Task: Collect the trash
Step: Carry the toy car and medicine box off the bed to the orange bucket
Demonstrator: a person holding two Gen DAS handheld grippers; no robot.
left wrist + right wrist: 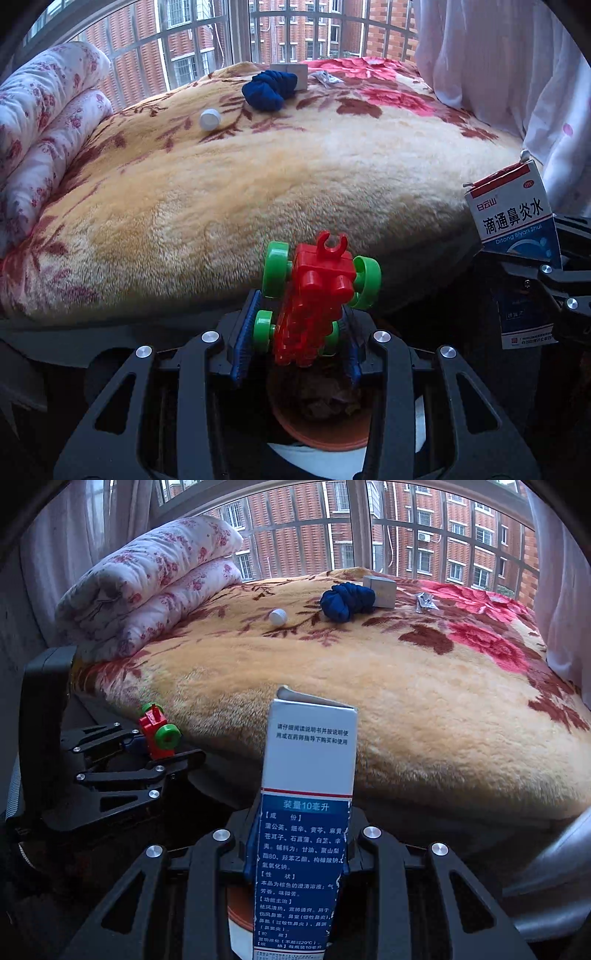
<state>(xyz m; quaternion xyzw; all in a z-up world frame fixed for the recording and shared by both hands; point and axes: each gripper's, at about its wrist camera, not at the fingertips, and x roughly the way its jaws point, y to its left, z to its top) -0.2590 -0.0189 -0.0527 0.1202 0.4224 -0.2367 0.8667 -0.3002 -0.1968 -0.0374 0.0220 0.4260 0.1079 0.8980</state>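
Observation:
My left gripper (295, 332) is shut on a red toy car with green wheels (314, 295), held off the near edge of the bed above an orange-rimmed bin (321, 432). The toy also shows in the right wrist view (159, 733). My right gripper (299, 853) is shut on a blue-and-white medicine box (306, 812), held upright; the box shows at the right in the left wrist view (517, 218). On the blanket lie a white bottle cap (209, 119), a blue cloth bundle (267, 90), a small grey box (291, 74) and a crumpled silver wrapper (325, 78).
The bed has a fluffy cream blanket with red flowers (258, 192). A folded floral quilt (44, 122) lies at its left. White curtains (517, 55) hang at the right. A barred window (369, 524) stands behind the bed.

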